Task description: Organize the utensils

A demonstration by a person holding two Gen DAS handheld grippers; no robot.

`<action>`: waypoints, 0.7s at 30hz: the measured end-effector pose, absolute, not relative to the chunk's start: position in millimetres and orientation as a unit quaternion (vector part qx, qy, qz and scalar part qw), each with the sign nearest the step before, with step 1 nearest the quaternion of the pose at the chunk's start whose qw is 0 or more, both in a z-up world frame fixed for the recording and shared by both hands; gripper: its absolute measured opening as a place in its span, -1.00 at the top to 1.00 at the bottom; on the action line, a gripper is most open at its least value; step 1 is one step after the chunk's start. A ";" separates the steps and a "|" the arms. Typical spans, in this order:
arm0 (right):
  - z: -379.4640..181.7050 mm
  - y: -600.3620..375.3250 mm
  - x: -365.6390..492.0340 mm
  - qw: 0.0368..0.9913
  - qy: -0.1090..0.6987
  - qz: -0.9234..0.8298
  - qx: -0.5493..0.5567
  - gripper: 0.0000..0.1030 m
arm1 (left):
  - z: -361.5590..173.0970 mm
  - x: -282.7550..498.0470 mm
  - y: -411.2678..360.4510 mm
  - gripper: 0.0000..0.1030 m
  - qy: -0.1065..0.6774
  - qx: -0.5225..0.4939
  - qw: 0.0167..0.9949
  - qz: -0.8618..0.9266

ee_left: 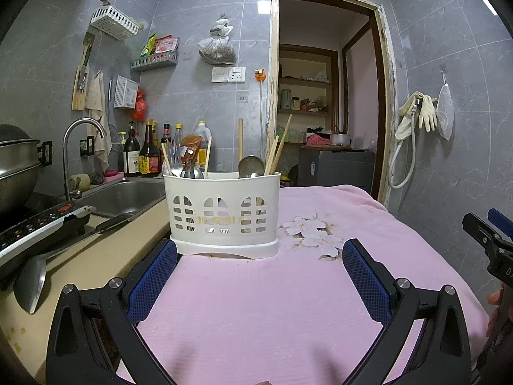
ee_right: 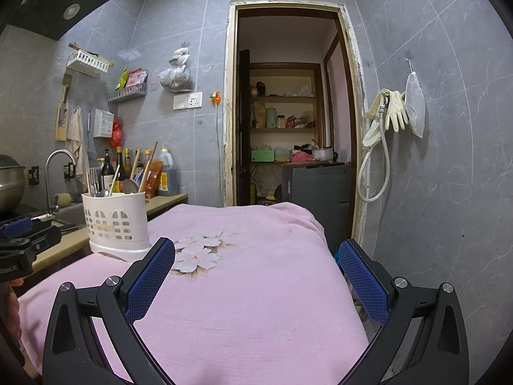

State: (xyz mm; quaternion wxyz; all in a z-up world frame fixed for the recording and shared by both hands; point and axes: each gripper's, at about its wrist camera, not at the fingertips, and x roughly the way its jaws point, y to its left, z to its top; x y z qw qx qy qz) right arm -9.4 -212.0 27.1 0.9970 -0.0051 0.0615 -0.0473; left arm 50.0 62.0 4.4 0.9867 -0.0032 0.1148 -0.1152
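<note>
A grey-tiled kitchen with an open doorway (ee_left: 323,96) behind. A pink cloth (ee_left: 256,288) with a flower print covers the surface. The white utensil caddy (ee_left: 222,211) stands at the cloth's far left edge, beside the sink (ee_left: 125,195), holding chopsticks (ee_left: 279,150), a fork (ee_left: 174,160) and spoons. The left tool (ee_left: 259,276) and the right tool (ee_right: 256,276) are both spread wide and empty. Risk, as I judge it: a nudge could tip the caddy off that edge, or soft cloth could let it wobble.

White holder (ee_left: 222,215), pink cloth (ee_left: 256,304) (white flower print), blue-padded tongs (ee_left: 259,256)
</note>
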 end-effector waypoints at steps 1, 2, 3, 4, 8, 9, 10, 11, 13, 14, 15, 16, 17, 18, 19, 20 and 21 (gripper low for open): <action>27.1 -211.7 -9.8 0.997 0.062 -0.047 -0.005 -1.00 | 4.3 50.6 61.6 -0.97 0.114 -0.004 0.987 -0.115; 27.1 -211.4 -10.6 0.997 0.062 -0.046 -0.005 -1.00 | 4.3 50.8 61.9 -0.97 0.115 -0.004 0.987 -0.116; 26.2 -210.4 -11.5 0.997 0.062 -0.046 -0.005 -1.00 | 4.3 50.6 62.0 -0.97 0.115 -0.004 0.987 -0.116; 26.3 -210.7 -10.6 0.997 0.062 -0.047 -0.005 -1.00 | 4.3 50.5 61.9 -0.97 0.115 -0.004 0.987 -0.115; 26.6 -210.8 -10.0 0.997 0.062 -0.047 -0.005 -1.00 | 4.0 50.0 61.0 -0.97 0.115 -0.004 0.987 -0.114; 26.7 -210.6 -10.0 0.997 0.062 -0.047 -0.005 -1.00 | 4.1 49.8 61.1 -0.97 0.115 -0.004 0.987 -0.114; 26.2 -209.5 -10.6 0.997 0.063 -0.046 -0.005 -1.00 | 4.1 49.8 61.2 -0.97 0.114 -0.004 0.987 -0.114; 25.9 -209.3 -10.0 0.997 0.063 -0.046 -0.005 -1.00 | 4.1 50.1 61.3 -0.97 0.114 -0.005 0.987 -0.115; 25.9 -208.7 -10.6 0.997 0.063 -0.046 -0.004 -1.00 | 4.0 50.0 61.6 -0.97 0.115 -0.005 0.987 -0.115; 25.8 -208.2 -11.1 0.997 0.063 -0.046 -0.004 -1.00 | 3.9 49.9 61.6 -0.97 0.115 -0.005 0.987 -0.115; 25.8 -208.1 -11.1 0.997 0.063 -0.046 -0.004 -1.00 | 3.9 49.9 61.5 -0.97 0.116 -0.005 0.987 -0.115; 25.8 -208.0 -11.1 0.997 0.064 -0.046 -0.004 -1.00 | 4.0 49.8 61.4 -0.97 0.116 -0.004 0.987 -0.115; 25.9 -208.0 -11.0 0.997 0.064 -0.046 -0.004 -1.00 | 4.2 50.1 61.0 -0.97 0.115 -0.004 0.987 -0.114; 25.5 -207.8 -10.4 0.997 0.064 -0.045 -0.003 -1.00 | 4.2 49.5 61.0 -0.97 0.115 -0.004 0.987 -0.114; 24.9 -206.3 -11.4 0.997 0.064 -0.045 -0.003 -1.00 | 4.3 49.5 61.1 -0.97 0.115 -0.004 0.987 -0.114; 24.2 -205.1 -11.4 0.997 0.065 -0.045 -0.003 -1.00 | 4.3 50.0 60.9 -0.97 0.115 -0.004 0.987 -0.115; 24.3 -205.1 -11.3 0.997 0.065 -0.045 -0.003 -1.00 | 4.4 49.8 60.9 -0.97 0.115 -0.004 0.987 -0.114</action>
